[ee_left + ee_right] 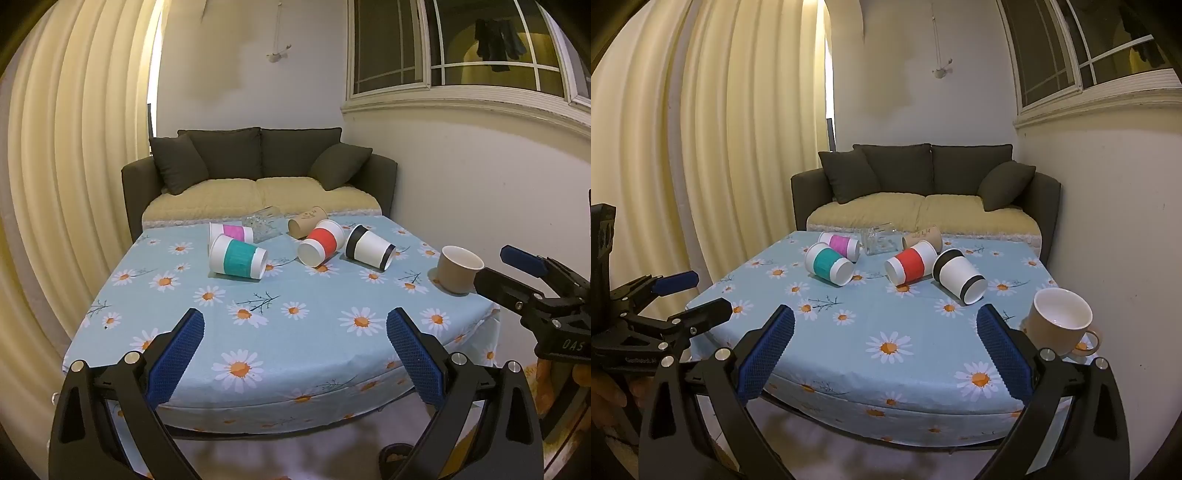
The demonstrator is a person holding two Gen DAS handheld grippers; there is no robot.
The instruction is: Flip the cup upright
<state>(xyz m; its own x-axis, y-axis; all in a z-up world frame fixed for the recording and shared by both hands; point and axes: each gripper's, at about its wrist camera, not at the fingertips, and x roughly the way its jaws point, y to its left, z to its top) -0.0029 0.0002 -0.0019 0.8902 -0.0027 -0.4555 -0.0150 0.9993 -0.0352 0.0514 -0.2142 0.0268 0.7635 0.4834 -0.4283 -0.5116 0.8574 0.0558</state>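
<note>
Altogether five paper cups [238, 260] and one glass [263, 222] lie toppled; one mug [1059, 320] stands.

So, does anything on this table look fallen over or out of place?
Yes. Six vessels lie on their sides: the teal cup, pink cup, red cup, black-banded cup, brown paper cup and a clear glass. Only the beige mug stands upright. Nothing seems spilled.

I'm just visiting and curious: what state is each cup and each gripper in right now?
beige mug: upright
teal cup: on its side
pink cup: on its side
red cup: on its side
black-banded cup: on its side
brown cup: on its side
glass: on its side
left gripper: open, empty
right gripper: open, empty
</note>
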